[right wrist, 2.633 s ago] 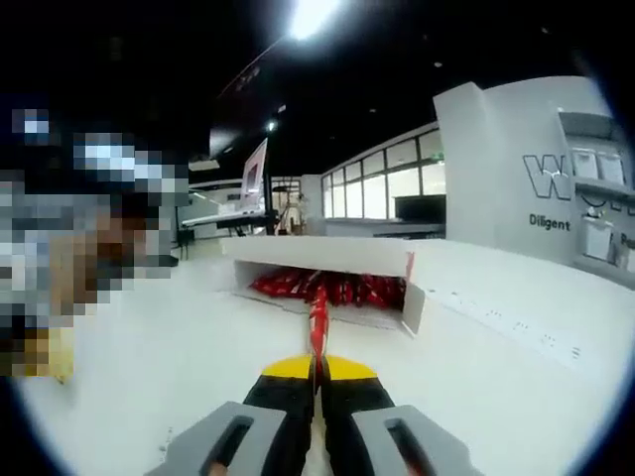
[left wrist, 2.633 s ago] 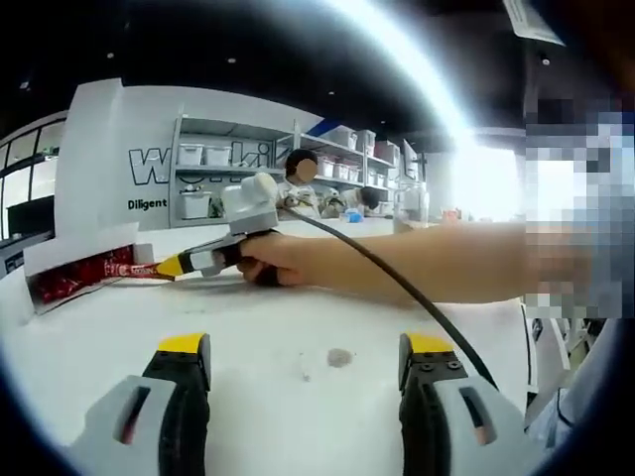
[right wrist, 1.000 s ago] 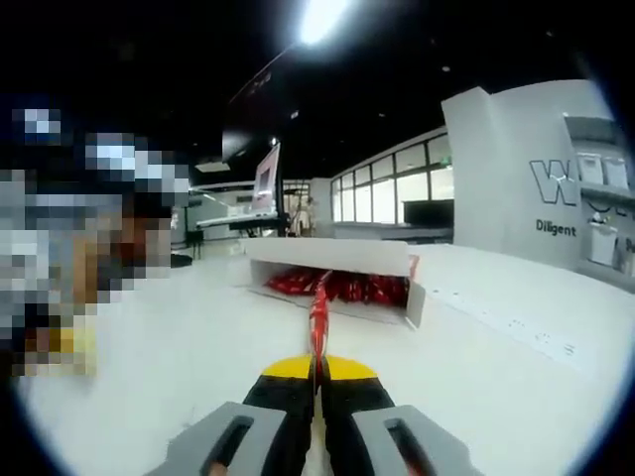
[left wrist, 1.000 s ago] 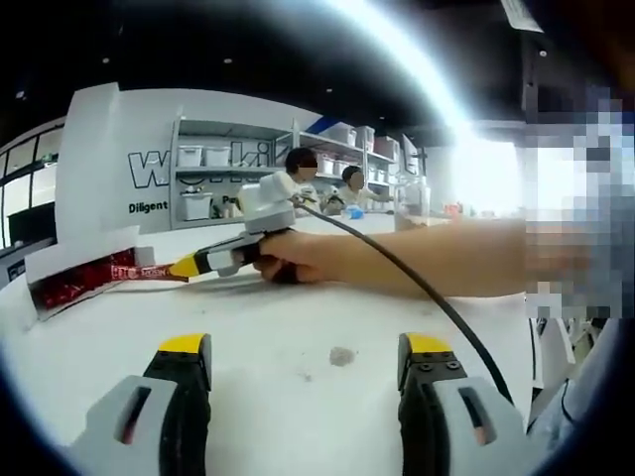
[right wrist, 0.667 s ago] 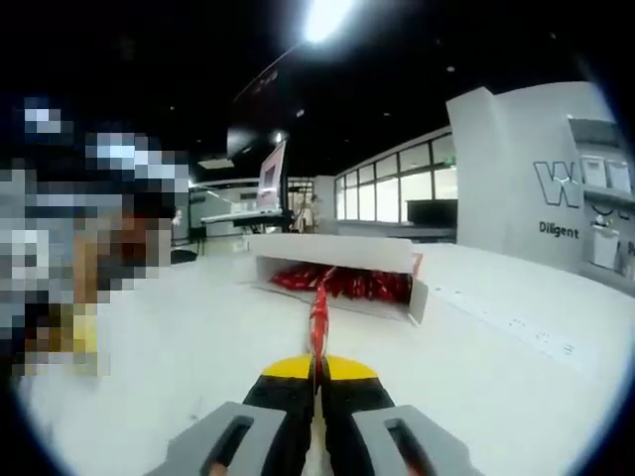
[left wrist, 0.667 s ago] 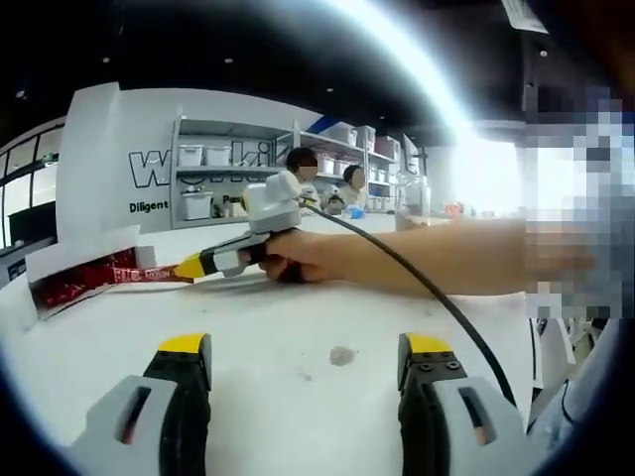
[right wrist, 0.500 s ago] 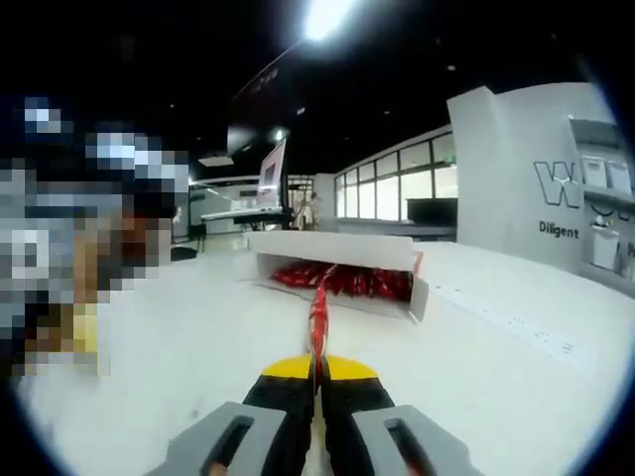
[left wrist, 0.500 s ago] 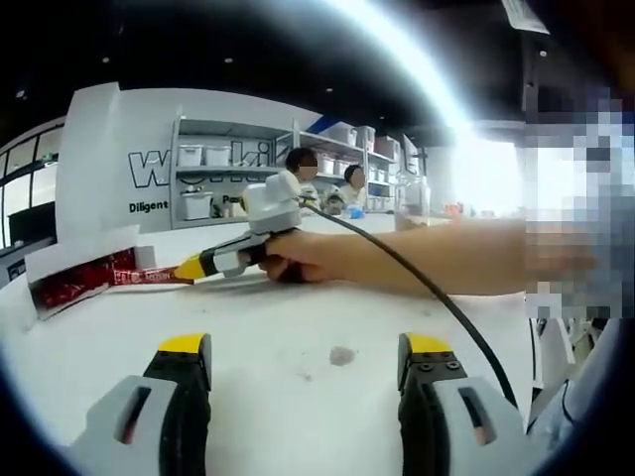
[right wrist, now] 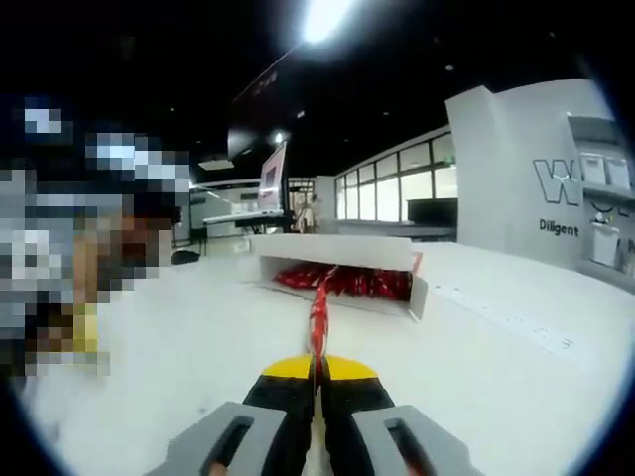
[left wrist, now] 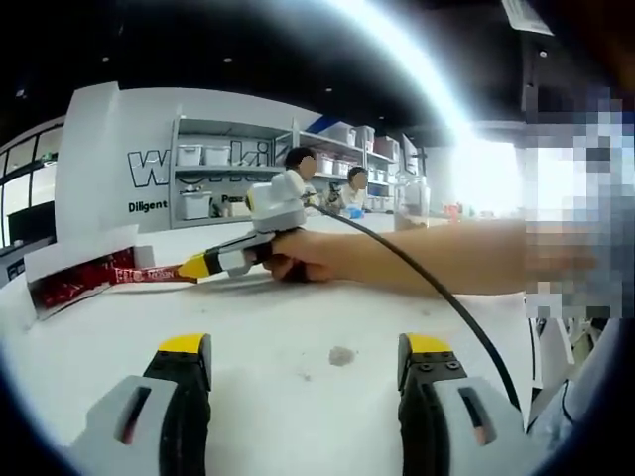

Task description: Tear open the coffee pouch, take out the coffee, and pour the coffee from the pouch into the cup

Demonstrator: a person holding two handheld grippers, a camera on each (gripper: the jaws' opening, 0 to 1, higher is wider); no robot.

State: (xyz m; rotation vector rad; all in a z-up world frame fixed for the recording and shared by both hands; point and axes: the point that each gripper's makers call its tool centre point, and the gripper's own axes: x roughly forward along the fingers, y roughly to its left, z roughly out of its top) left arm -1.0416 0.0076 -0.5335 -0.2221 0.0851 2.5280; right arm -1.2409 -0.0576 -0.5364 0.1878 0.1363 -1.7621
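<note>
A slim red coffee pouch [right wrist: 318, 312] sticks out forward, edge-on, from my right gripper [right wrist: 317, 369], whose yellow-tipped jaws are shut on its near end. Beyond it lies a white cardboard box [right wrist: 332, 251], open toward me, with several more red pouches [right wrist: 347, 283] inside. In the left gripper view a hand holds that right gripper [left wrist: 189, 268] low over the white table, the red pouch [left wrist: 134, 273] reaching left toward the box [left wrist: 74, 260]. My left gripper [left wrist: 306, 357] hovers open above the table, nothing between its jaws.
The white table [left wrist: 298, 317] has a small grey stain [left wrist: 339, 355] ahead of the left jaws. A black cable [left wrist: 417, 293] trails from the right gripper across the person's forearm [left wrist: 437, 260]. Shelves with bins [left wrist: 213, 178] and seated people stand behind.
The right gripper with the pouch has drawn slightly away from the box, drifting right in the left gripper view. My left gripper stays still and open.
</note>
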